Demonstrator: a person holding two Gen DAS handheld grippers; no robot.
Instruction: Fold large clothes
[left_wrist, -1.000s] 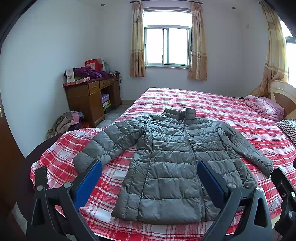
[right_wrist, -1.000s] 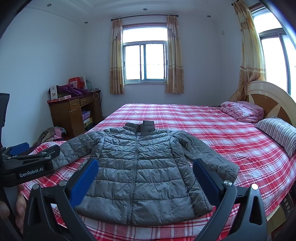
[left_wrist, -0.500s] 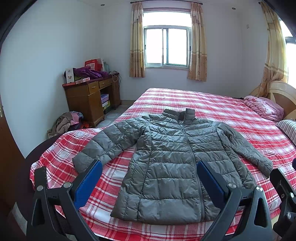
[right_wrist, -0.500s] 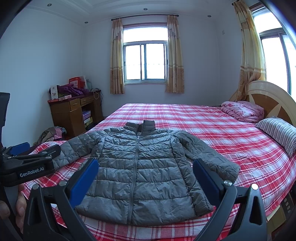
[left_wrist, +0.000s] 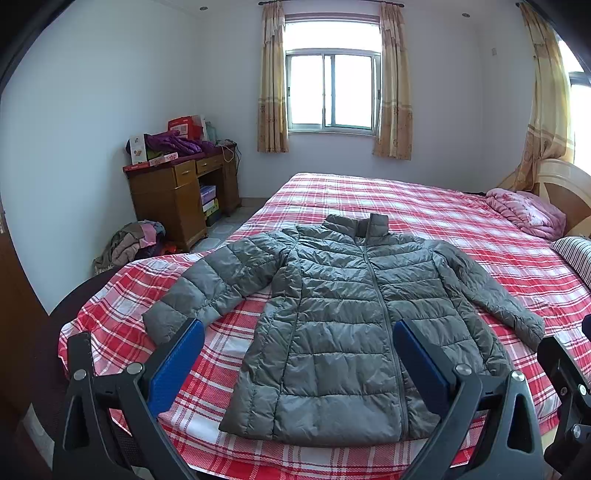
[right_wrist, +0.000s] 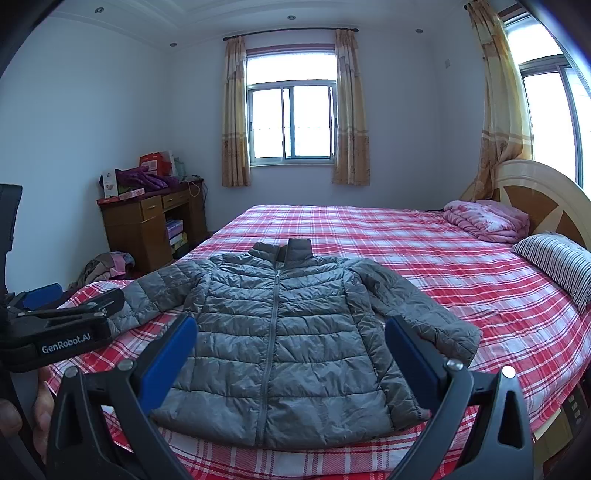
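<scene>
Jacket (left_wrist: 343, 332), grey and quilted (zipped shut, both sleeves spread), lies flat on the red plaid bed (left_wrist: 461, 221) at lower centre of both views. Left tool (left_wrist: 298, 345) and right tool (right_wrist: 290, 341) hover before its hem, jaws spread wide, grasping nothing.

A wooden desk (left_wrist: 173, 195) piled with boxes stands by the far wall; a pink quilt (right_wrist: 484, 220) and striped pillow (right_wrist: 557, 264) lie near the headboard (right_wrist: 546, 195); curtains (right_wrist: 234, 114) flank the window (right_wrist: 291, 122).
</scene>
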